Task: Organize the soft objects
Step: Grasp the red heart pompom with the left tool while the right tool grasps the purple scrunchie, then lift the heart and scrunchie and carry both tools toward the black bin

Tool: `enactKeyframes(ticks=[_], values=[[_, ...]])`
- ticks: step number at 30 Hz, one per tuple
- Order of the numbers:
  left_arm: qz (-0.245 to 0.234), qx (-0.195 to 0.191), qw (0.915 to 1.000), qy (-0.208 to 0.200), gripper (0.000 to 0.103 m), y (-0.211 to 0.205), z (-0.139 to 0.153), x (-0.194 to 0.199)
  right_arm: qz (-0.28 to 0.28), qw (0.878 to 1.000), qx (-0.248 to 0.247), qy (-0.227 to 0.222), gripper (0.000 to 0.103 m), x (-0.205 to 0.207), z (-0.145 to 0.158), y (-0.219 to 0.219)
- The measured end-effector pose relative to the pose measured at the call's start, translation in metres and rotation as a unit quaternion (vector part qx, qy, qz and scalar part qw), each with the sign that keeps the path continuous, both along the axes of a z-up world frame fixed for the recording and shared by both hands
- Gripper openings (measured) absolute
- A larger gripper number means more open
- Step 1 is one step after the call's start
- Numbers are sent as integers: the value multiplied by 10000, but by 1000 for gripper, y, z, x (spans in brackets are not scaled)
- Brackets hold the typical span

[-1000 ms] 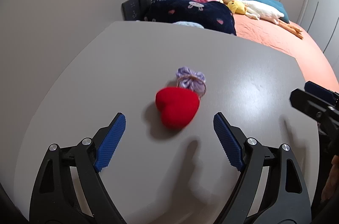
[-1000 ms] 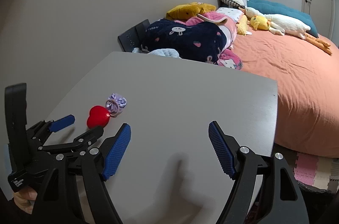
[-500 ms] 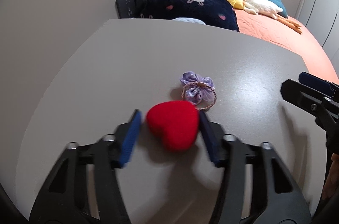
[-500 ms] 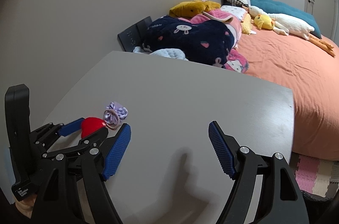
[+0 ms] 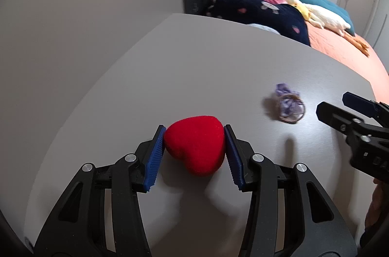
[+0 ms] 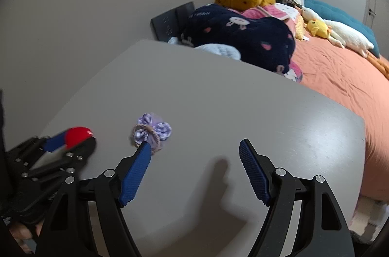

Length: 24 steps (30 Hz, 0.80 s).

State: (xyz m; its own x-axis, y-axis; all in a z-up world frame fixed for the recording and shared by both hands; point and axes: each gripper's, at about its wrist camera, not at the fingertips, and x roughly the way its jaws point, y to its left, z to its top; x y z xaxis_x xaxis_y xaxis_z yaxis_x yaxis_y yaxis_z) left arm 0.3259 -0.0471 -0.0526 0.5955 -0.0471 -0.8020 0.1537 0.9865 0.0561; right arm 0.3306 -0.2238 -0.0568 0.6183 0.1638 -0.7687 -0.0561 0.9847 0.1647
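A: Why are the left tongs so narrow?

B: Both blue pads press the sides of the red heart cushion, which looks gripped just over the near left part of the bench, probably to carry it off and sort it.

A: And the right tongs?

B: Spread wide, holding nothing. The purple pouch lies on the bench just past the left pad; whether they touch, I can't tell. I'd judge it the next pick.

A: Beyond that?

B: A bed at the far right.
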Motion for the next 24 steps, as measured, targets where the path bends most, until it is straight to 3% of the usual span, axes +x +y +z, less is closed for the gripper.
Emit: enactKeyframes(ticks=[6, 8, 16, 19, 24], values=[[65, 181, 9998, 36, 47, 16, -2, -11, 149, 9995, -286, 49, 76, 13, -5, 23], [106, 175, 9998, 35, 47, 23, 0, -15, 193, 9993, -330, 64, 71, 17, -5, 29], [270, 109, 9996, 23, 47, 45, 7, -26, 378, 9974, -581, 170, 47, 31, -11, 46], [279, 117, 9995, 29, 47, 46, 8, -29, 466, 9969, -619, 165, 16, 32, -11, 48], [265, 92, 9996, 8, 47, 43, 12, -35, 528, 9975, -448, 135, 11, 24, -6, 43]])
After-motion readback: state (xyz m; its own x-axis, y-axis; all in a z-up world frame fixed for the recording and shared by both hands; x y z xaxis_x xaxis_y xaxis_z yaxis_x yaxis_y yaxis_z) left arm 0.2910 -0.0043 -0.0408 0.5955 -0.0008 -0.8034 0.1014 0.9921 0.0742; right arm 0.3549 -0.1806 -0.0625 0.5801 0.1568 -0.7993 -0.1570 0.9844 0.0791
